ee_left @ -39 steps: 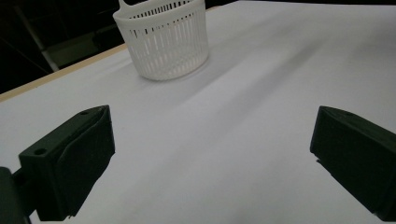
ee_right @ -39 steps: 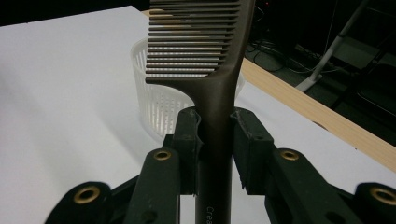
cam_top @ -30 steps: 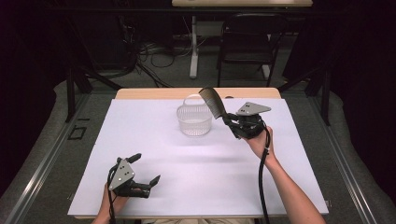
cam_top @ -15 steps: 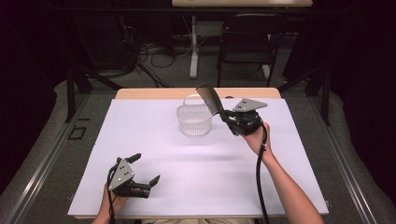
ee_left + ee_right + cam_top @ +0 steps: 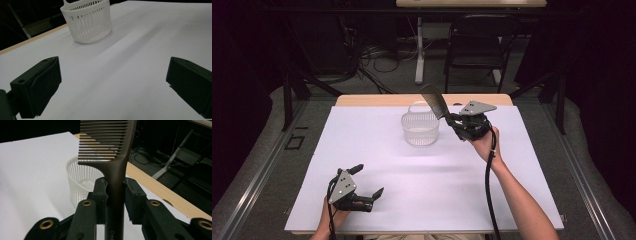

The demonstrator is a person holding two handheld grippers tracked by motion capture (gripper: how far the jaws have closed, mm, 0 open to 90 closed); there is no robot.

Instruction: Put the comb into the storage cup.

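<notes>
Lettering on the comb (image 5: pixel 117 182) handle reads "Crea", perhaps cut off.

A lab or recording room is shown rather than a home. A table (image 5: pixel 362 100) is covered with a plain white sheet (image 5: pixel 422 180) and is set on a grey floor (image 5: pixel 257 165) against dark surroundings. Behind it, loose cables (image 5: pixel 372 57) are strewn on the floor, and a black chair (image 5: pixel 477 45) and the leg (image 5: pixel 418 50) of a second table are seen. Instrumented handheld grippers (image 5: pixel 362 187) with trailing cables are used at the table.
</notes>
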